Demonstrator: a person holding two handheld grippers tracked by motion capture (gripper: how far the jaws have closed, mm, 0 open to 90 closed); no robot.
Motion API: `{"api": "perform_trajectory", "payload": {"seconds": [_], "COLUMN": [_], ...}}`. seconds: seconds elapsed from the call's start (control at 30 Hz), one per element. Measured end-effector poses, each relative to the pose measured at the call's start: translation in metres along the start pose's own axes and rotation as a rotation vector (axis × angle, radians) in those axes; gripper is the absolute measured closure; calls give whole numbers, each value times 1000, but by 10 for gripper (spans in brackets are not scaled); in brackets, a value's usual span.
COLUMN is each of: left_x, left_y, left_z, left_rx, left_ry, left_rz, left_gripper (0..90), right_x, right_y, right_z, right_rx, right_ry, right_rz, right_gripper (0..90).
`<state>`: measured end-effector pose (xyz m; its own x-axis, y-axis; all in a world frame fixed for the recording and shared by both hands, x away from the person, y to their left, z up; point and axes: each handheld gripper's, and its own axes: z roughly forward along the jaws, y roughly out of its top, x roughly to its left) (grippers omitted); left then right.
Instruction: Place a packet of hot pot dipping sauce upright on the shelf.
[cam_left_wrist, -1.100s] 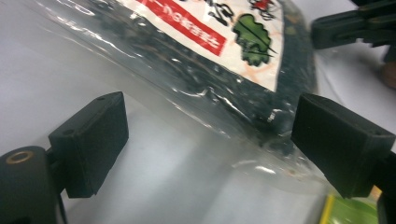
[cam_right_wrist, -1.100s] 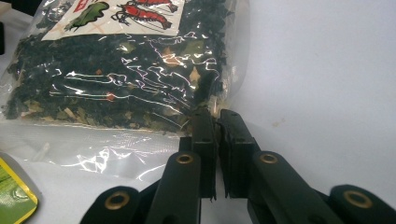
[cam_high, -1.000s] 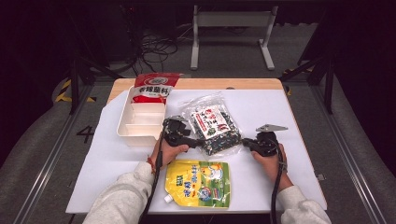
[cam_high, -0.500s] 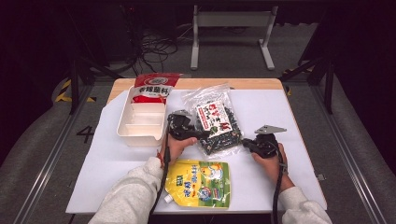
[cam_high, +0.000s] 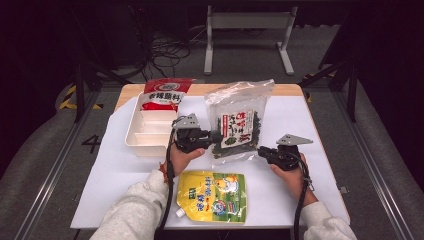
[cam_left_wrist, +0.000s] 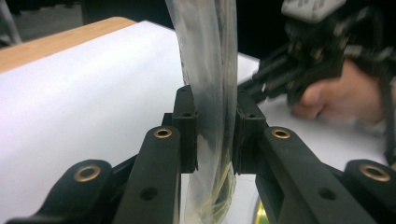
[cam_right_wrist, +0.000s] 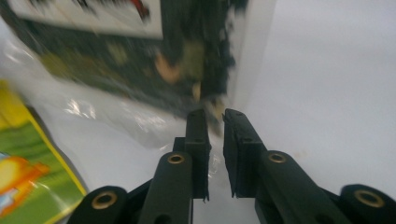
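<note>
Left gripper (cam_high: 212, 137): fingers just closed, pinching seaweed bag (cam_high: 239, 117) edge
Right gripper (cam_high: 260, 150): fingers easing slightly apart at bag corner
Advice: lift slowly, grip firm

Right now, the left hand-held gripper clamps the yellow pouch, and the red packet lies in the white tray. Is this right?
Not quite. The left hand-held gripper clamps the clear seaweed bag, as the left gripper view shows; the yellow pouch lies untouched. The red packet does lie in the white tray.
</note>
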<state>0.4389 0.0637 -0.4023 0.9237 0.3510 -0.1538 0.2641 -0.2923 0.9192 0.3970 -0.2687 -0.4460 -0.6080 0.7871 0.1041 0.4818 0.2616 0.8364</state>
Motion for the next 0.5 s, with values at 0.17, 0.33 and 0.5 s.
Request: {"api": "perform_trajectory", "payload": {"seconds": [0.17, 0.33, 0.5], "left_x": [-8, -5, -7], "left_y": [0, -1, 1], "left_z": [7, 11, 21], "left_rx": [27, 25, 55], "left_ry": [-6, -32, -25], "left_rz": [60, 51, 62], "left_gripper": [754, 724, 605], "right_x": [4, 4, 19], "right_y": [9, 11, 11], "right_z": [0, 3, 10], "right_rx": [-39, -46, -23], "right_ry": [-13, 28, 53], "right_rz": [2, -17, -115], "right_gripper": [675, 781, 811]}}
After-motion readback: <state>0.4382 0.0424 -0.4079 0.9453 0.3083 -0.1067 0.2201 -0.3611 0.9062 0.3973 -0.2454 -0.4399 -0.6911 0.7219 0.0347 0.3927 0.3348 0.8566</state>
